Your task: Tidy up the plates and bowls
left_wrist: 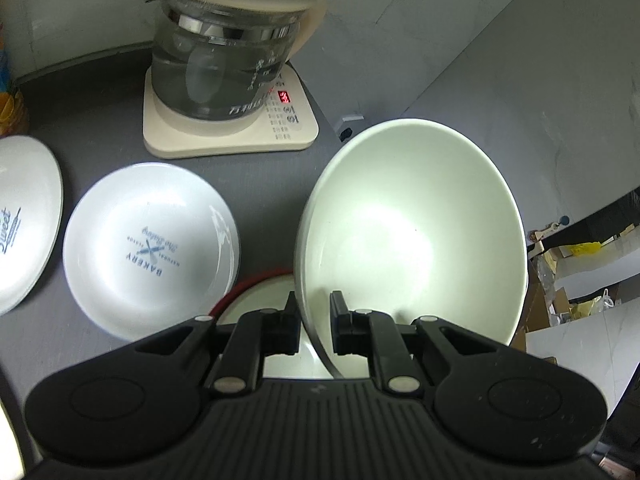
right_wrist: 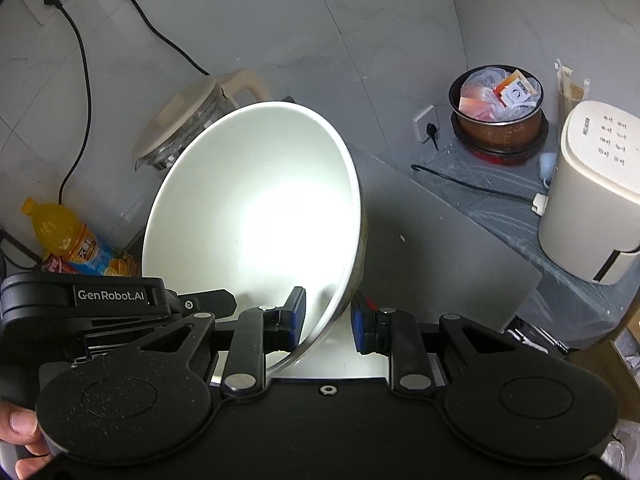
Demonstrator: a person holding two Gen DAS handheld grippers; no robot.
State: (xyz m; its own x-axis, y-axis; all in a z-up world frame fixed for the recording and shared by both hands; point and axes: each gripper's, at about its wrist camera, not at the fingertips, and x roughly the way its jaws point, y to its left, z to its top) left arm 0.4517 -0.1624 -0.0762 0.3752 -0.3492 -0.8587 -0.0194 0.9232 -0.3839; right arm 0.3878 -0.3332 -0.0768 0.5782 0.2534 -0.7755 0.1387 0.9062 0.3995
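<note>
My left gripper (left_wrist: pixel 314 306) is shut on the rim of a large white bowl (left_wrist: pixel 412 232), held tilted above the dark counter. My right gripper (right_wrist: pixel 328 312) straddles the opposite rim of the same white bowl (right_wrist: pixel 256 216); its left pad touches the inside, while the right pad stands slightly off the outer wall. A white "BAKERY" plate (left_wrist: pixel 148 248) lies on the counter left of the bowl. Another white plate (left_wrist: pixel 24 220) lies at the far left. A red-rimmed dish (left_wrist: pixel 260 288) shows partly under the left gripper.
A glass kettle (left_wrist: pixel 224 56) on a cream base (left_wrist: pixel 228 136) stands at the back. An orange juice bottle (right_wrist: pixel 68 236), wall sockets with black cords (right_wrist: pixel 76 32), a pot holding packets (right_wrist: pixel 498 116) and a white appliance (right_wrist: pixel 592 196) stand around the counter.
</note>
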